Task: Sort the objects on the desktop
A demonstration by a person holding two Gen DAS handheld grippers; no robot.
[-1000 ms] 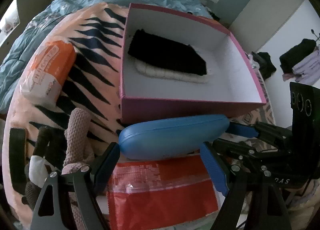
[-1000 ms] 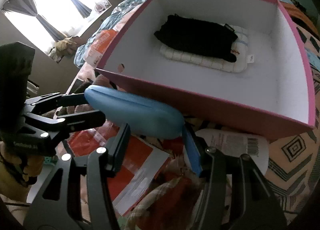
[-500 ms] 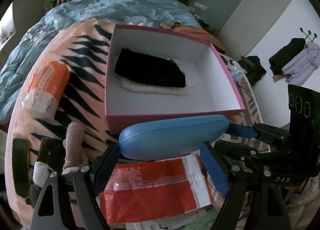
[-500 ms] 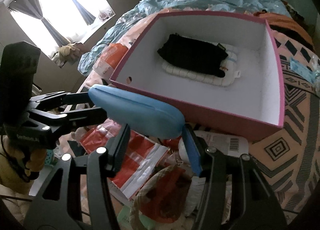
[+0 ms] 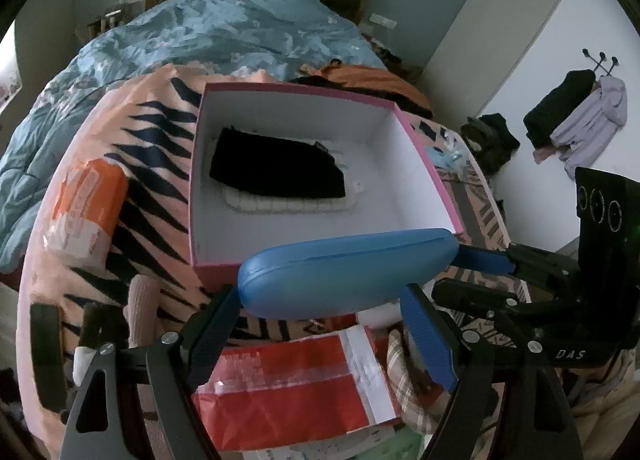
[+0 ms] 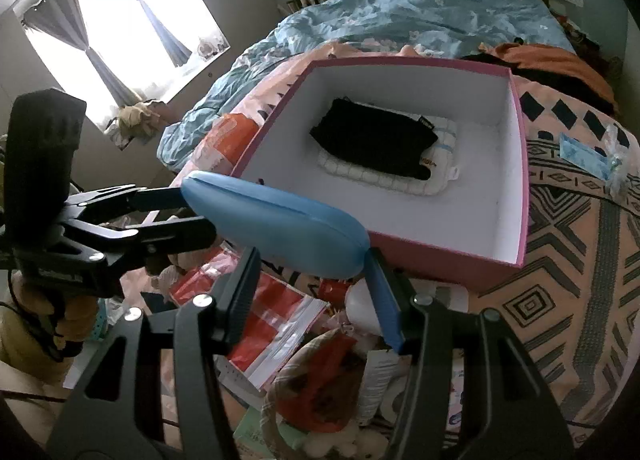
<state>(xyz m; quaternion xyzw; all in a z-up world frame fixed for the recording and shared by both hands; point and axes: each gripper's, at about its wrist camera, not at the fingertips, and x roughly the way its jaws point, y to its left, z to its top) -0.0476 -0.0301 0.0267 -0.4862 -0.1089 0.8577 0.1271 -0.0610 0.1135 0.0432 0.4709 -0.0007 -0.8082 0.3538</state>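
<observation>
A blue glasses case (image 5: 344, 272) hangs in the air in front of a pink box (image 5: 208, 260), held at both ends. My left gripper (image 5: 320, 324) is shut on its left end. My right gripper (image 6: 308, 284) is shut on its right end; the case shows in the right wrist view (image 6: 276, 232). The pink box (image 6: 440, 256) has a white inside and holds a black cloth (image 5: 276, 168) lying on a white padded item (image 5: 288, 204). The case is above the box's near wall, lifted clear of the clutter.
The box sits on a peach blanket with black marks (image 5: 152, 164). A red and white bag (image 5: 296, 380) lies below the case. An orange and white pack (image 5: 84, 204) lies left of the box. A white bottle (image 6: 364, 308) and mixed clutter lie near the right gripper.
Both grippers have risen with the case held between them; the box now appears smaller and lower, and more of the bed and room shows.
</observation>
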